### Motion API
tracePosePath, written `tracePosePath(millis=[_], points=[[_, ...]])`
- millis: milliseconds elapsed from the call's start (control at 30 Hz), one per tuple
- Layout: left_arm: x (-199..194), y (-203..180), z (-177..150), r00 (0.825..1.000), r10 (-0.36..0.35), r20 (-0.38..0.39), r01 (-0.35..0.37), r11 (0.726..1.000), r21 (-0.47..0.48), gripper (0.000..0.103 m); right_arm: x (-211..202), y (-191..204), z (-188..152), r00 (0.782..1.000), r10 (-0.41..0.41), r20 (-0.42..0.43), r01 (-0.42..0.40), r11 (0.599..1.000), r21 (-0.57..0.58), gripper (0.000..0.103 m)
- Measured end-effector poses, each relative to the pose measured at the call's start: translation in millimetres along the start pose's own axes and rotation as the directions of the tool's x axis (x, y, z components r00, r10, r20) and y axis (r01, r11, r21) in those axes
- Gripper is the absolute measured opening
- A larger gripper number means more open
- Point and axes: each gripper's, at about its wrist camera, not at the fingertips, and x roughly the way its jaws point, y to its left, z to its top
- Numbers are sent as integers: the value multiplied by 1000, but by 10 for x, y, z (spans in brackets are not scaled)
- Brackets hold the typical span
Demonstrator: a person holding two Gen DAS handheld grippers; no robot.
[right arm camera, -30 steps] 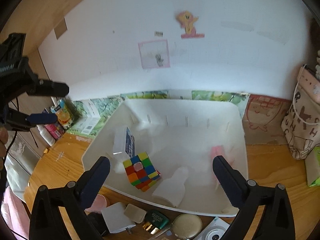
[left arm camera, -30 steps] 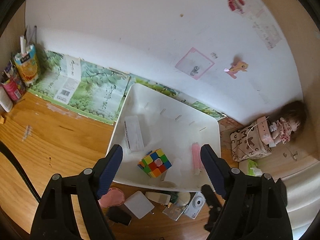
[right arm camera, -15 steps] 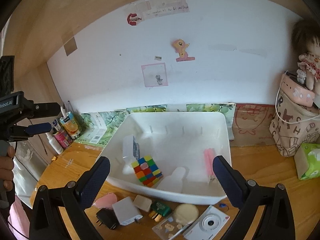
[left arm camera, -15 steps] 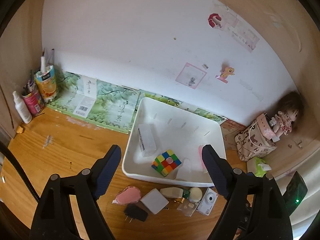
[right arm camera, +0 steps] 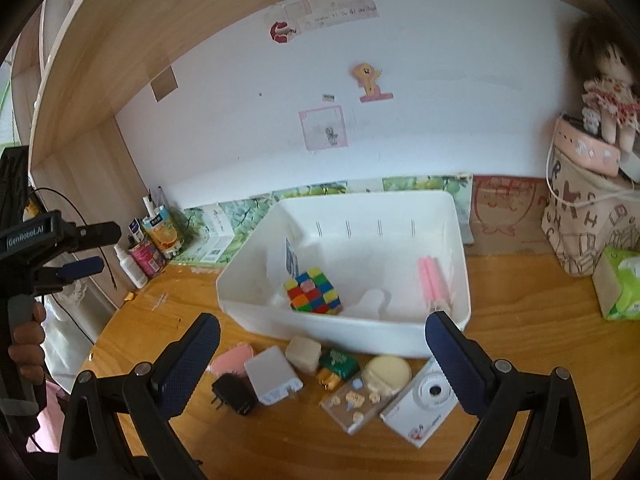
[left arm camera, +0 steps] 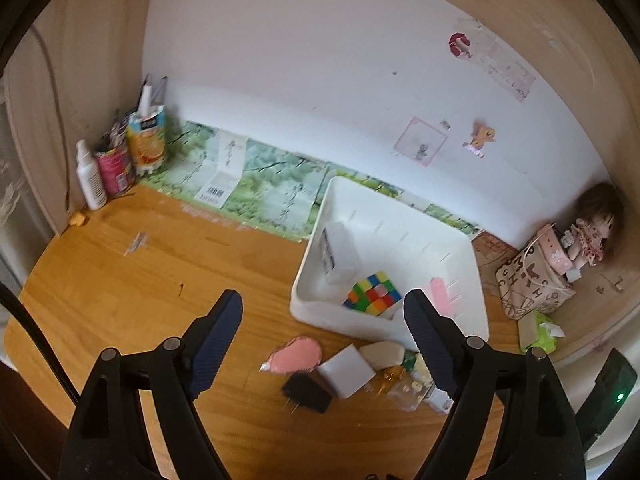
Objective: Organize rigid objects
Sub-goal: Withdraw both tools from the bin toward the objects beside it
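Both grippers hang above the front of the wooden desk (right arm camera: 520, 344), the right gripper (right arm camera: 322, 338) with its dark blue-padded jaws spread wide and holding nothing, the left gripper (left arm camera: 322, 326) likewise spread and bare. Nearest, in a loose row on the desk just in front of the bin, lie a black plug adapter (right arm camera: 233, 394), a white square charger block (right arm camera: 273, 375), a pink flat oval piece (right arm camera: 230, 358), a cream rounded block (right arm camera: 303, 354), a green and gold plug (right arm camera: 337, 365), a clear flat case with small pale bits (right arm camera: 354, 404), a cream round compact (right arm camera: 389, 372) and a white compact camera (right arm camera: 424, 404). Behind them stands the white rectangular plastic bin (right arm camera: 340, 330). Inside it, a multicoloured puzzle cube (right arm camera: 313, 292) sits near the front wall; a white box with blue print (right arm camera: 291, 262) leans against the left wall, a pink stick-shaped item (right arm camera: 432, 284) lies by the right wall, and a white bottle-shaped object (right arm camera: 370, 302) lies between cube and stick. Farther back, a printed orange cup (left arm camera: 146, 142) holds pens, with a pink can (left arm camera: 115, 168) and white spray bottle (left arm camera: 91, 178) beside it, at the desk's far left corner. At far right a patterned bag (right arm camera: 588, 216) carries a brown-haired doll (right arm camera: 604, 88)
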Motion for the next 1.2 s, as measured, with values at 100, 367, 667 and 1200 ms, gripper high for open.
tracePosePath(millis=[100,367,667,1200], points=[[-8,45,-167,1000,18,-18,-18,1000,-8,85,-16,-36,-84,999,23,-29,-22,999,23,103],[92,158,-531,987,118,-106,-123,991,-46,85,-20,-129,-300,991,66,-118,-59,996,63,103],[262,83,-840,973,149,-174,-163,984,-67,85,17,-354,-516,973,88,-214,-63,991,120,103],[798,-199,-978,924,164,-346,-178,984,-10,85,214,-827,-586,947,111,-300,-39,970,238,103]])
